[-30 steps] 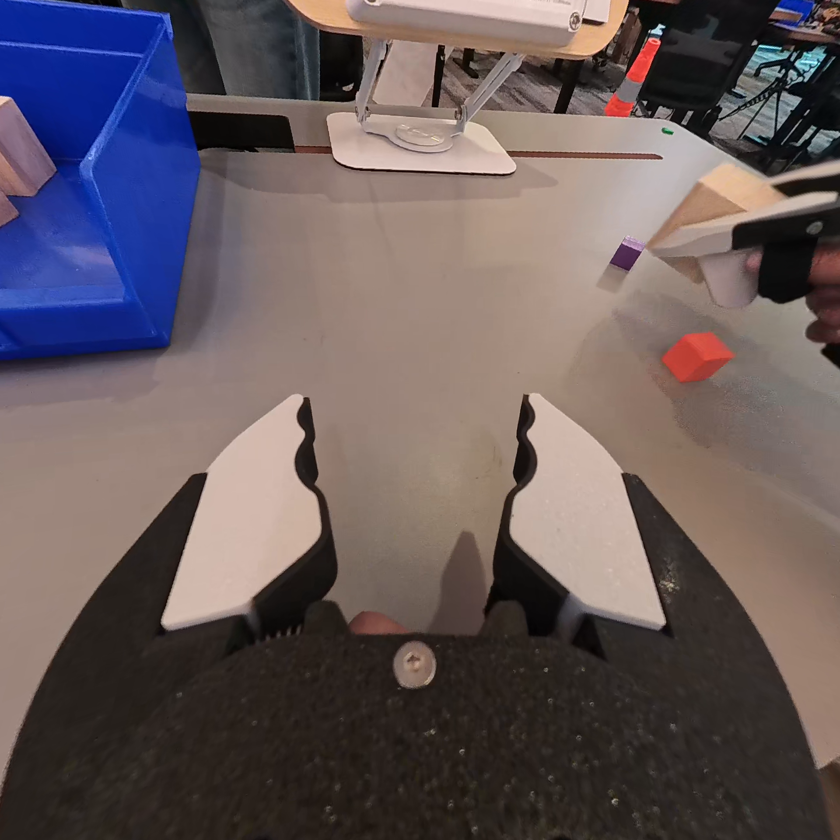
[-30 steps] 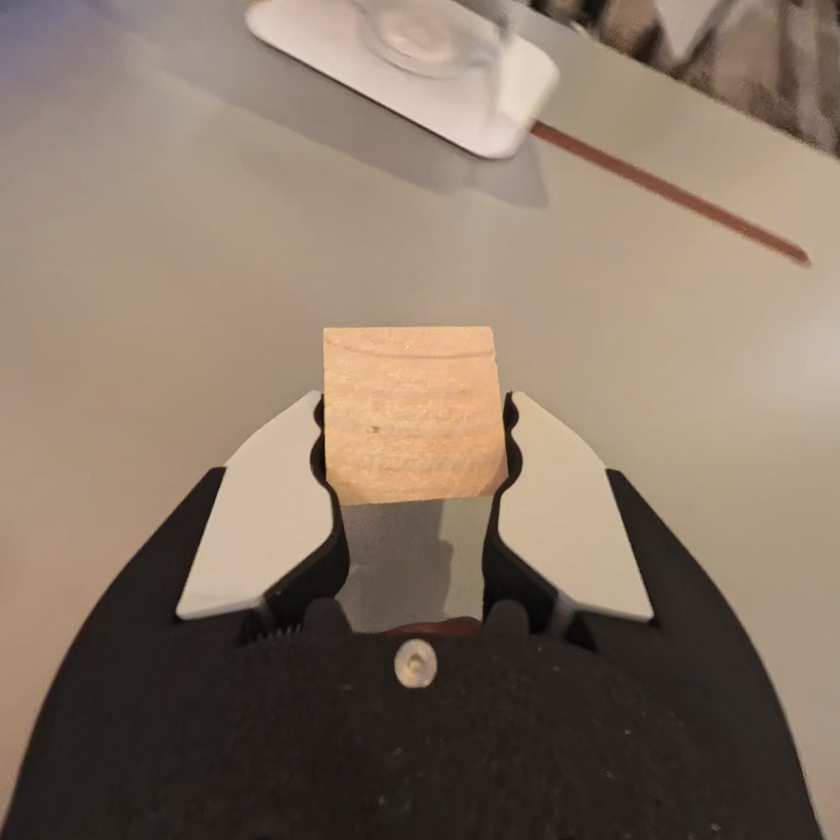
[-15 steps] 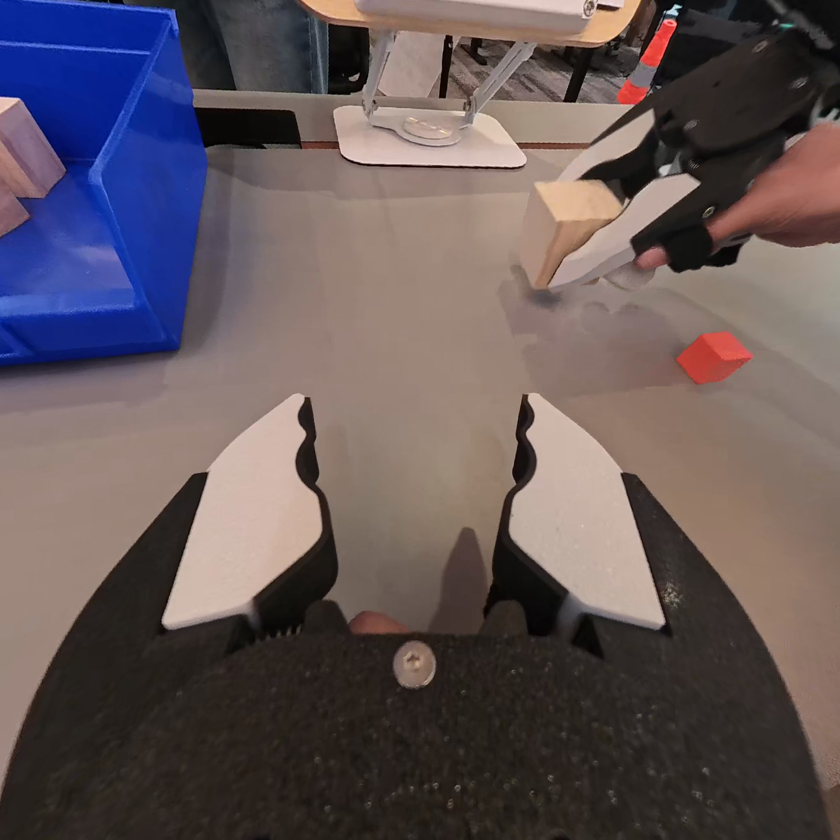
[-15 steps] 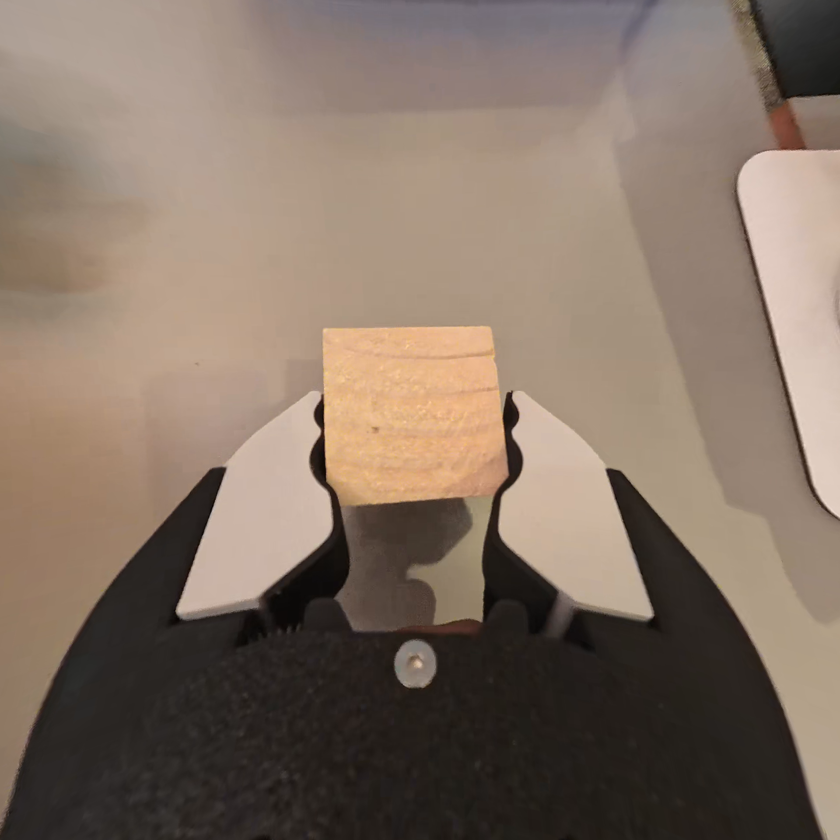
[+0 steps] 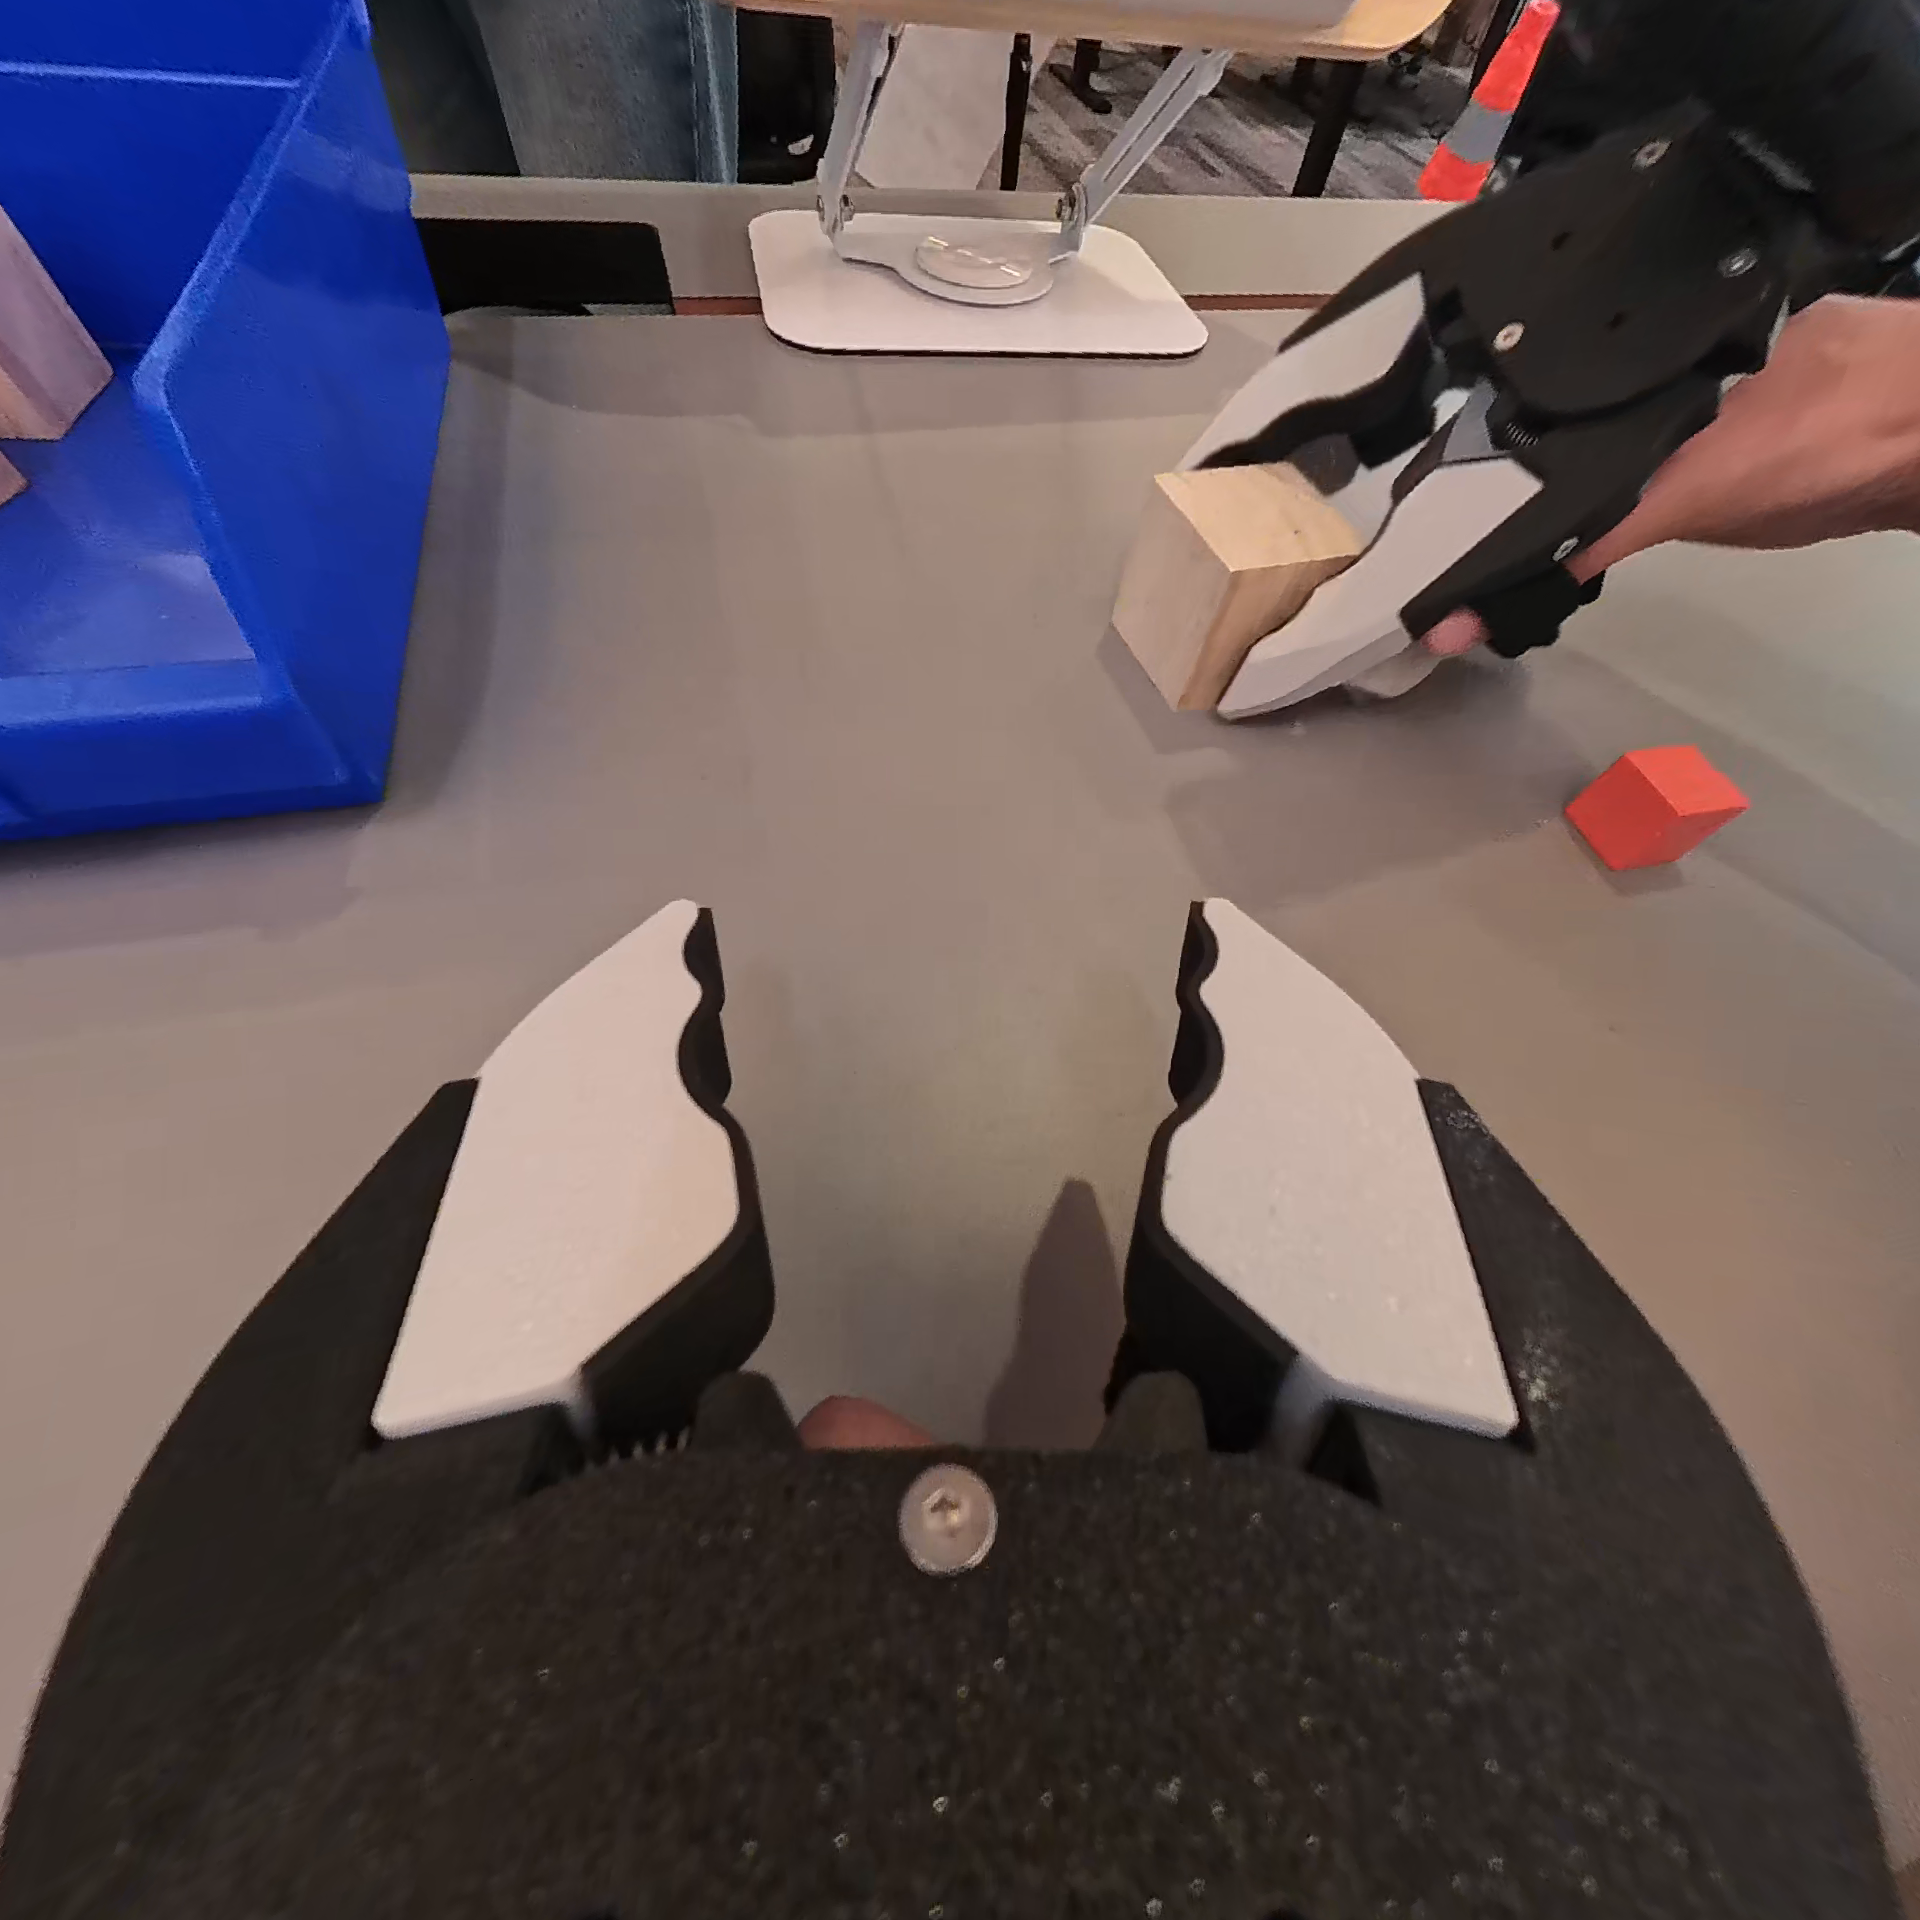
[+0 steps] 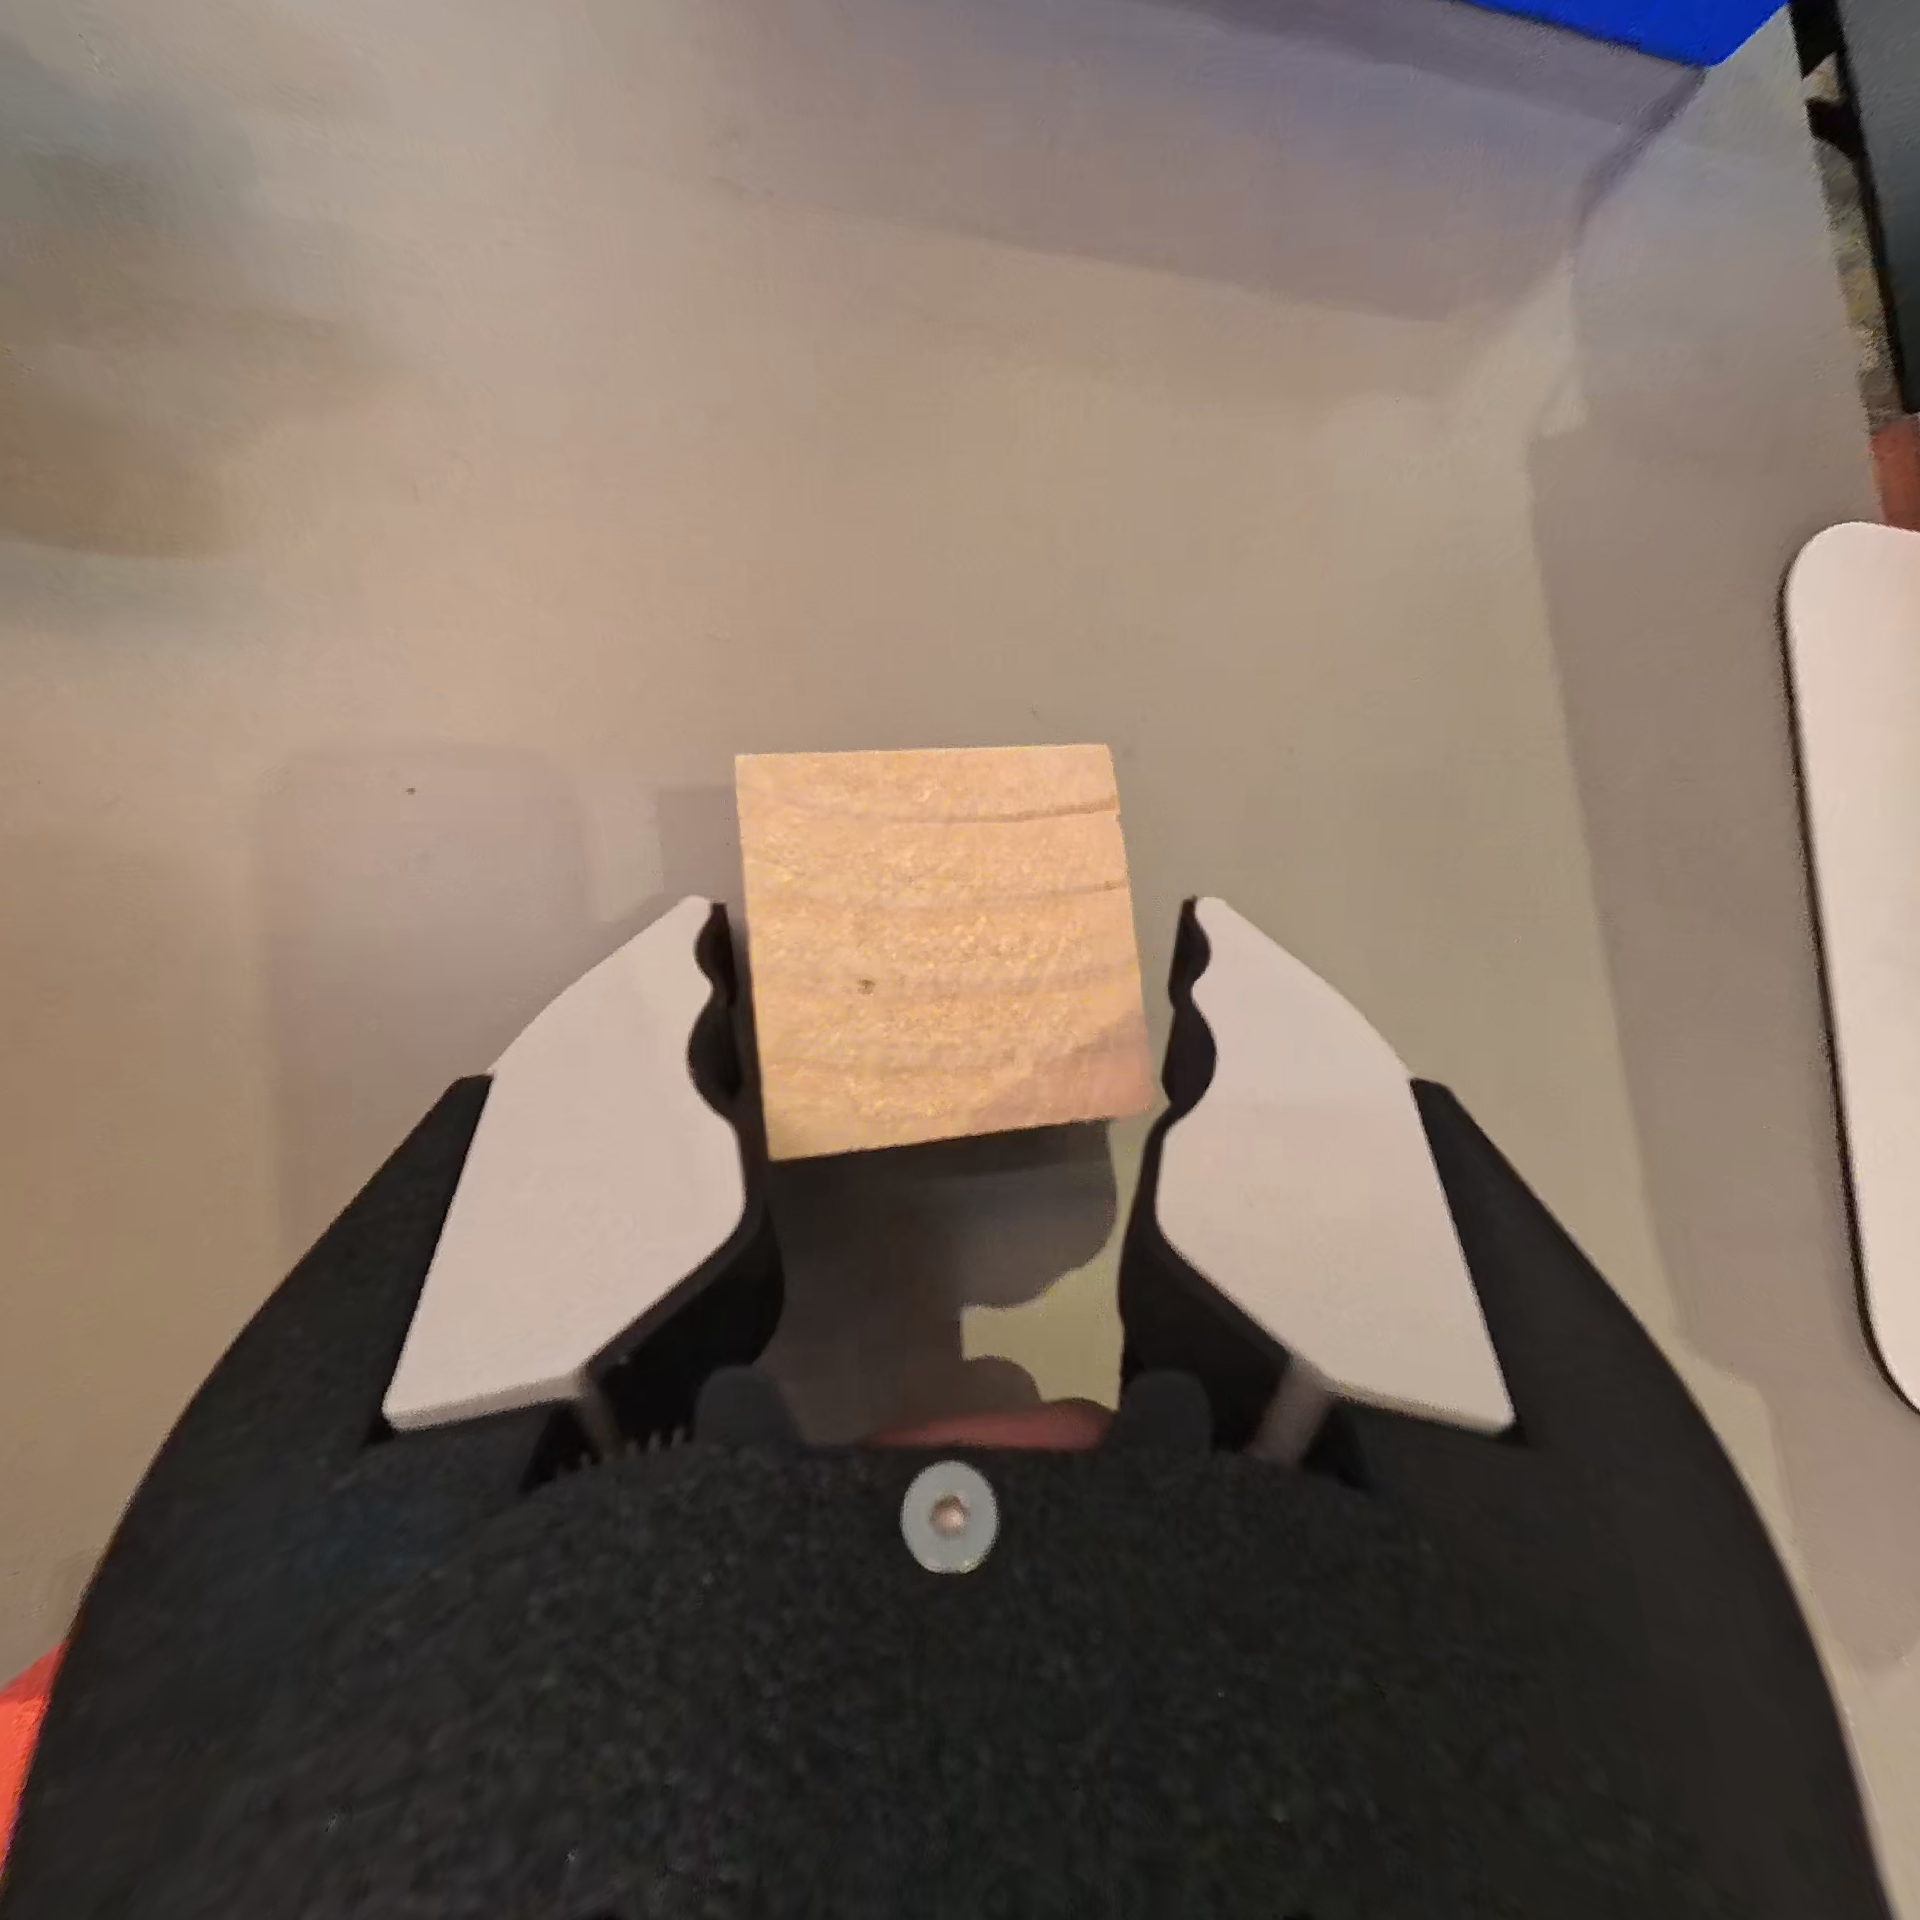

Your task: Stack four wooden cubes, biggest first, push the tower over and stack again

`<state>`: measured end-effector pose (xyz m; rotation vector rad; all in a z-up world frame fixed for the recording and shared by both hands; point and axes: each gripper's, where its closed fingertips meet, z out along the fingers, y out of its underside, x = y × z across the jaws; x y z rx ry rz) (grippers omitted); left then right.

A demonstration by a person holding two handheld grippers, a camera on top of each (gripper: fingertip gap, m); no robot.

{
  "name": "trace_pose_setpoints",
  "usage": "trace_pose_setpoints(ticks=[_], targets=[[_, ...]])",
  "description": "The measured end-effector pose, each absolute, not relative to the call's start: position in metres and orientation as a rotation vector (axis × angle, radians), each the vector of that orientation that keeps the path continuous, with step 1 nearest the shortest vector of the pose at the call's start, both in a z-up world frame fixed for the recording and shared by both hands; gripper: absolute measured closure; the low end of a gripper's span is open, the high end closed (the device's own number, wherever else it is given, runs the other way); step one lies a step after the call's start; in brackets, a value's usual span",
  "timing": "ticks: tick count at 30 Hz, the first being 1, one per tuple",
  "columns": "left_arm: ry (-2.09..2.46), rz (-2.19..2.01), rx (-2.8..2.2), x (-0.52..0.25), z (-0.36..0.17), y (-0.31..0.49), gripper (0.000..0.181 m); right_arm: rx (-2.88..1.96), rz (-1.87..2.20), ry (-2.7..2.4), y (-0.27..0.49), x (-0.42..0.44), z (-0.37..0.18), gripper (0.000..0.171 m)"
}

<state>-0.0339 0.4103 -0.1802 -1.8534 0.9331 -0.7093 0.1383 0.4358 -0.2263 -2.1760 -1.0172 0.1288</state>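
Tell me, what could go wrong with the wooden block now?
1. The right tongs look just barely open around the wooden cube, which sits a little crooked between them. Pulling back at an angle could drag or twist it on the table, leaving a crooked base for the tower.
2. The red cube lies close by the right hand, so a careless move away might knock it.

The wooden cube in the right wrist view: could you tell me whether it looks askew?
Slightly: the wooden cube sits twisted between the fingers of the open right gripper, with a gap on one side.
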Motion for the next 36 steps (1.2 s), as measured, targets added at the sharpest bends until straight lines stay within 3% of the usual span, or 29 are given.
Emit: trace_pose_setpoints(ticks=[6,11,22,36], targets=[[0.933,-0.701,-1.848,-0.034,-0.179,0.410,0.098,-2.052,-0.067,-0.660,0.415,0.153,-0.148,0.088],[0.925,-0.698,-1.839,-0.033,-0.174,0.410,0.098,-1.981,-0.324,-0.254,0.343,0.168,-0.114,0.094],[0.854,-0.675,-1.805,-0.037,-0.156,0.418,0.098,-1.964,-0.367,0.531,0.228,0.166,-0.180,0.084],[0.910,-0.667,-1.823,-0.038,-0.169,0.402,0.100,-1.981,-0.386,0.639,0.205,0.171,-0.191,0.082]])
